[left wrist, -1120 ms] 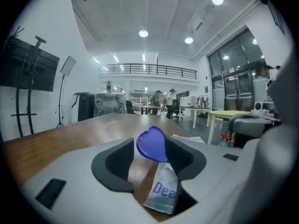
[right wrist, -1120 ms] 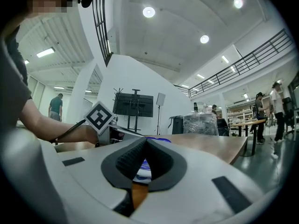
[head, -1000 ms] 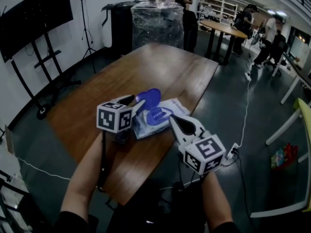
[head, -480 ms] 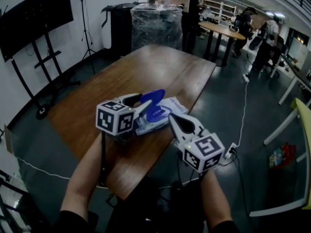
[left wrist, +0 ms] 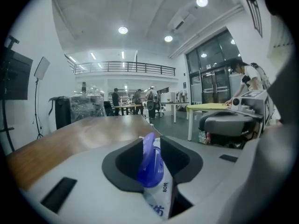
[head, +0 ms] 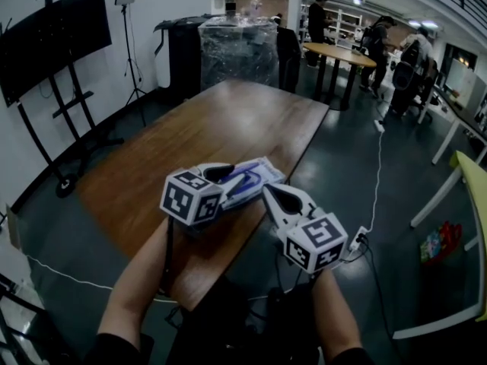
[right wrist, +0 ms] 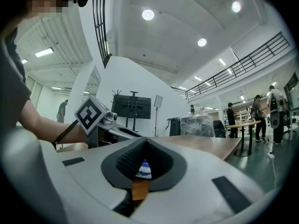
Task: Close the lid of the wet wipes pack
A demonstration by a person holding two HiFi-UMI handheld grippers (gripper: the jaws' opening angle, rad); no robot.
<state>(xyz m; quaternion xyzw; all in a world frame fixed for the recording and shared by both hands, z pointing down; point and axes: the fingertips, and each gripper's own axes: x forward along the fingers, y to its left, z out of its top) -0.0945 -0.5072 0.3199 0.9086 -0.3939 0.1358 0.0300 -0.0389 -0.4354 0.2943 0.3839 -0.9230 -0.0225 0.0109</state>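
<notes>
The wet wipes pack (head: 259, 175), white with blue print, lies on the wooden table (head: 228, 120) near its front right edge. Its blue lid (head: 240, 181) leans low over the pack. In the left gripper view the lid (left wrist: 150, 164) stands edge-on between my left gripper's (head: 221, 175) jaws, which are closing around it. My right gripper (head: 270, 192) reaches the pack's near right edge. Its pads meet at the tip (right wrist: 145, 141), and a sliver of the pack (right wrist: 144, 170) shows in the slit between them.
The table's right edge drops to dark floor, where a white cable (head: 378, 166) runs. A wrapped pallet (head: 240, 48) stands beyond the far end. A screen stand (head: 53, 105) is at the left. People stand around a round table (head: 346, 55) at the back.
The blue lid has gone from upright to leaning low over the pack. My left gripper has moved right and forward with it. The right gripper has barely shifted.
</notes>
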